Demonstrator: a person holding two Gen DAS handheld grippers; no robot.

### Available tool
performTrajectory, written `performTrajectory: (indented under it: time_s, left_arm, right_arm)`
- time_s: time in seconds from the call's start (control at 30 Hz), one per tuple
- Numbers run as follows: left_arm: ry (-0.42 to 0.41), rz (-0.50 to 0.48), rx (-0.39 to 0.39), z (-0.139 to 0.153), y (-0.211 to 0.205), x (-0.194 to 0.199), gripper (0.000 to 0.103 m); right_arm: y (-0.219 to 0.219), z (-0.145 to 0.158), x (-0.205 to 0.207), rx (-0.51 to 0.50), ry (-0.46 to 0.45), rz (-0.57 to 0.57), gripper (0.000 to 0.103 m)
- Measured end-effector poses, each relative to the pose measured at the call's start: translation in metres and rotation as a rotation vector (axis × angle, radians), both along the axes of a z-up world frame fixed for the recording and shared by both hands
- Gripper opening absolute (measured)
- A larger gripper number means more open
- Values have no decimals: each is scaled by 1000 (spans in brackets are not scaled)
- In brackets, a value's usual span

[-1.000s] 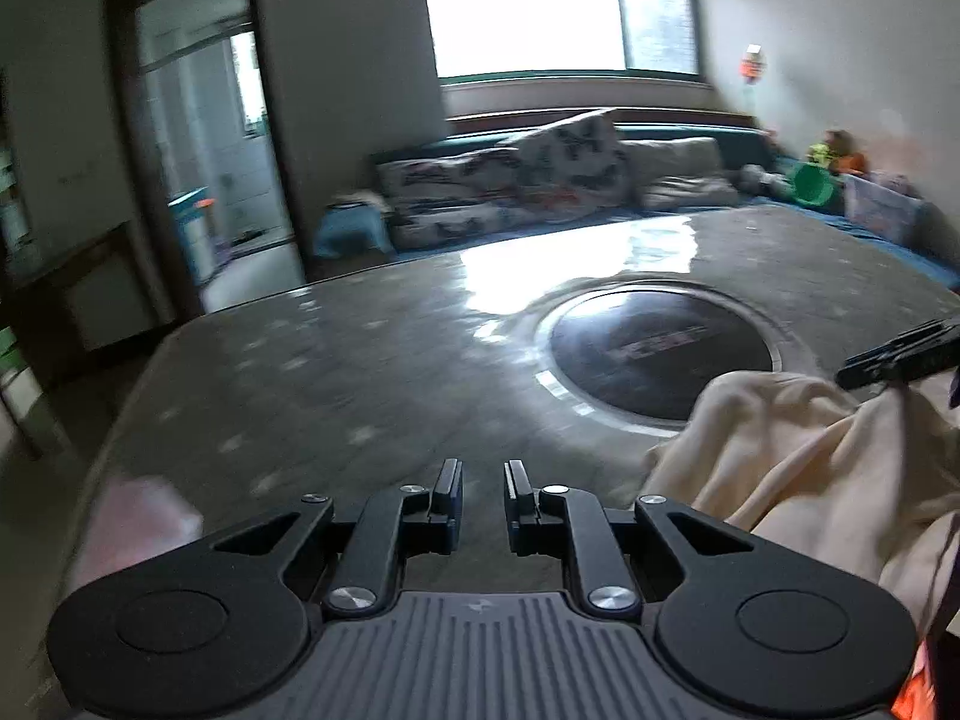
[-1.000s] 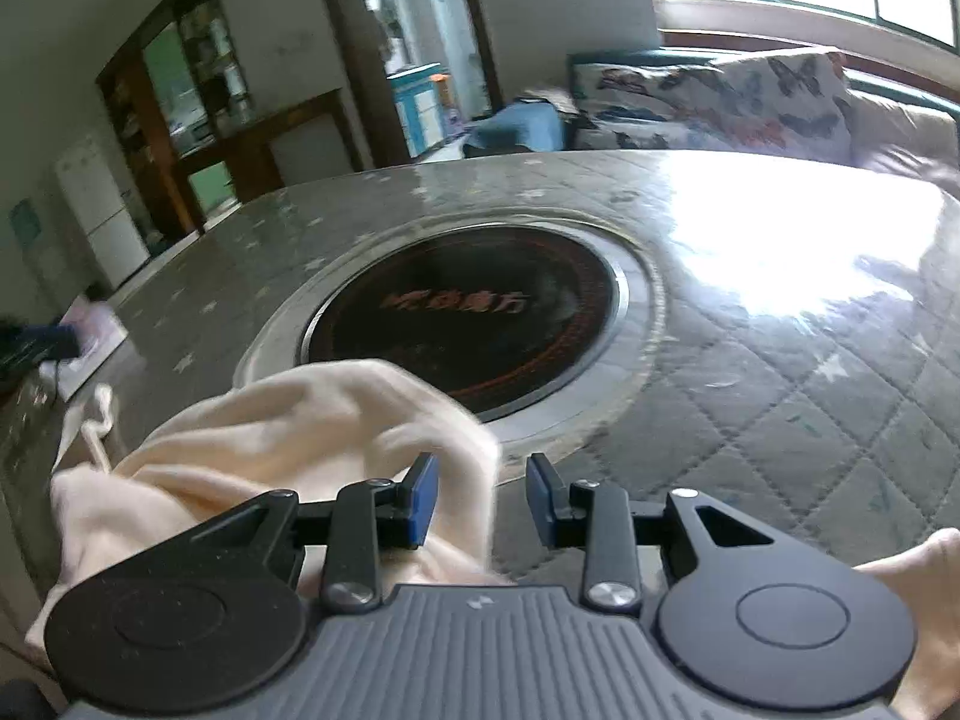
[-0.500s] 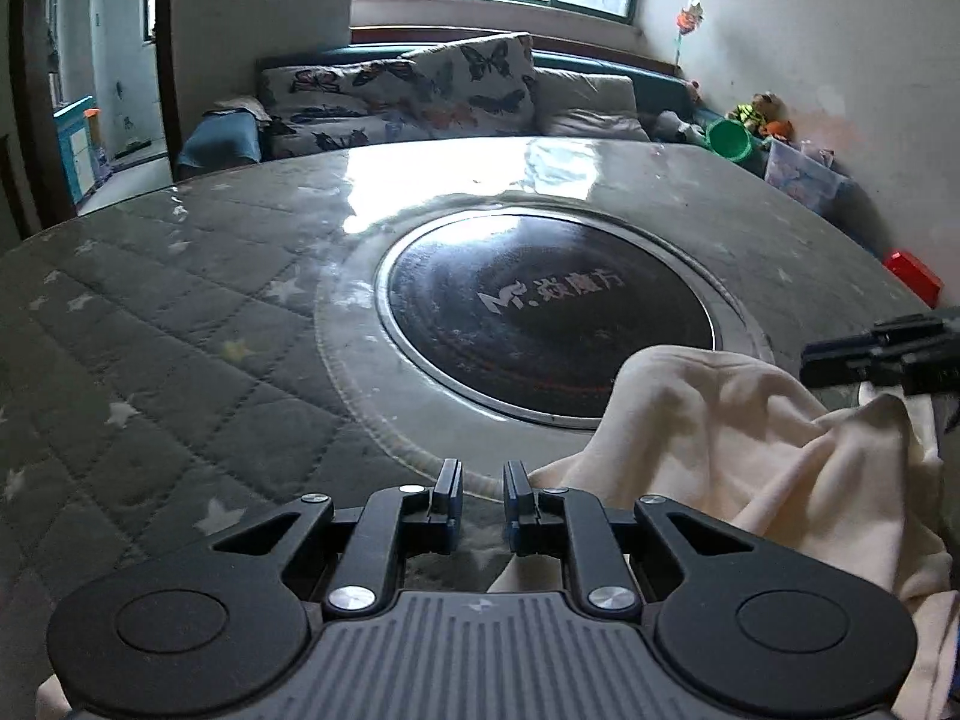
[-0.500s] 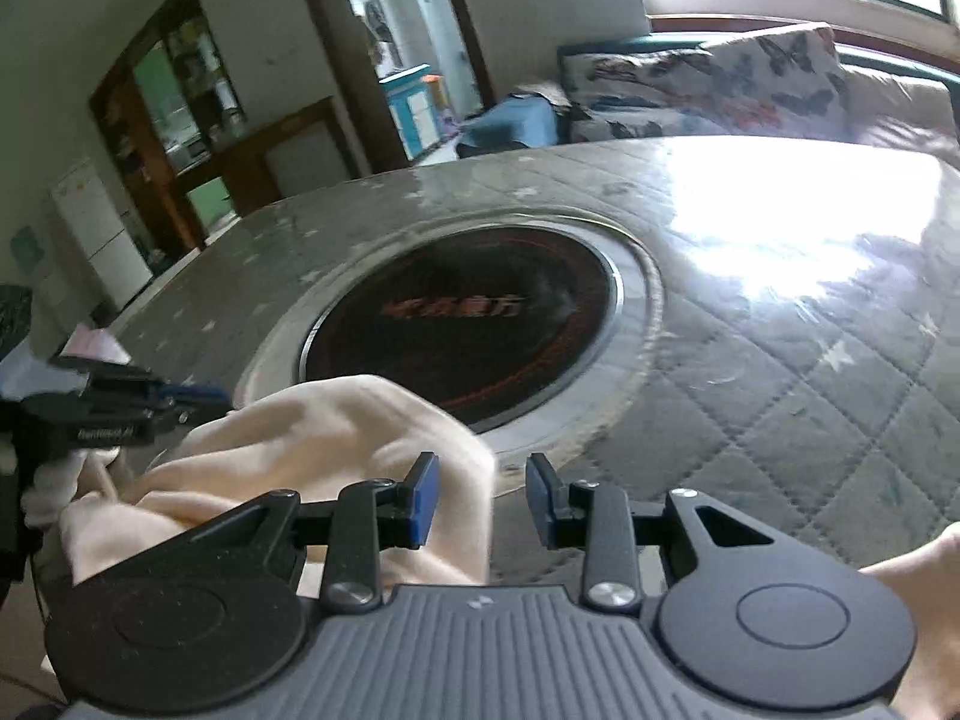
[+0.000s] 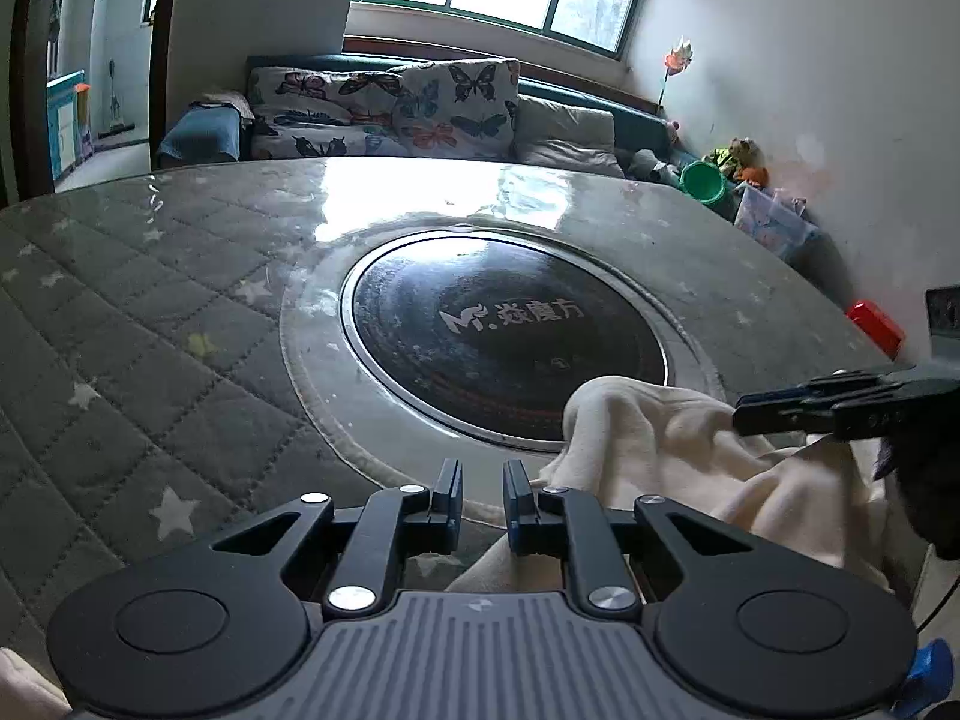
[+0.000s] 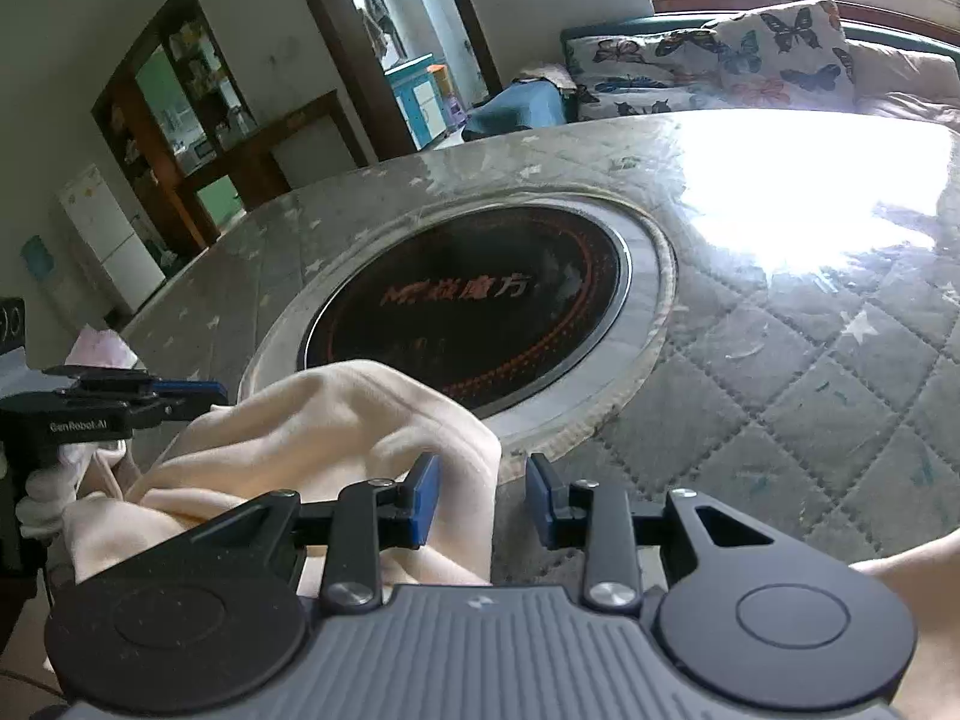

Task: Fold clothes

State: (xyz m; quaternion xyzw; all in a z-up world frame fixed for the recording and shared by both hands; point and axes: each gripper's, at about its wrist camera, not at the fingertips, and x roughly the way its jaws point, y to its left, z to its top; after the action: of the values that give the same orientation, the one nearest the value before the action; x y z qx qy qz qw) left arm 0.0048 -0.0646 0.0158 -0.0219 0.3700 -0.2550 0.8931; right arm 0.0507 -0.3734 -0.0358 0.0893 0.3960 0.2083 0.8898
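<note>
Cream-coloured soft fabric garment lies crumpled at the near edge of the round quilted grey star-patterned worktop, with one fold resting on the rim of the black circular glass hob plate set in the worktop centre.

Left wrist view: the left gripper sits at 6 o'clock. Its fingers are parted by a narrow gap and hold nothing; the garment lies just beside and below the right-hand finger. The right gripper enters at 3 o'clock, above the garment.

Right wrist view: the right gripper sits at 6 o'clock, fingers set moderately wide apart. The garment edge lies against the blue pad of the left-hand finger; nothing is clamped. The left gripper appears at 9 o'clock, over the garment.

Containers, left wrist view, 2 o'clock: a green plastic bucket beside plush toys and a translucent plastic storage box. Contents of either cannot be told.
</note>
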Motion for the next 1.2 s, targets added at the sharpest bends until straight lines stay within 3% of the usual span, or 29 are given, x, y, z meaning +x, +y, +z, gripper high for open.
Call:
performTrajectory:
  time_s: [0.2, 0.6, 0.83, 1.2]
  left_arm:
    - [27, 3, -86, 0, 9, -2, 16]
    - [78, -5, -165, -4, 20, -2, 21]
    - [79, -25, -163, -5, 15, -4, 21]
    - [115, 44, -196, -11, 24, 9, 21]
  right_arm:
    - [5, 0, -2, -5, 0, 18, 32]
    - [5, 1, -4, -6, 5, 23, 32]
    - [7, 2, -4, -9, 1, 33, 32]
    - [0, 1, -1, 7, 5, -10, 32]
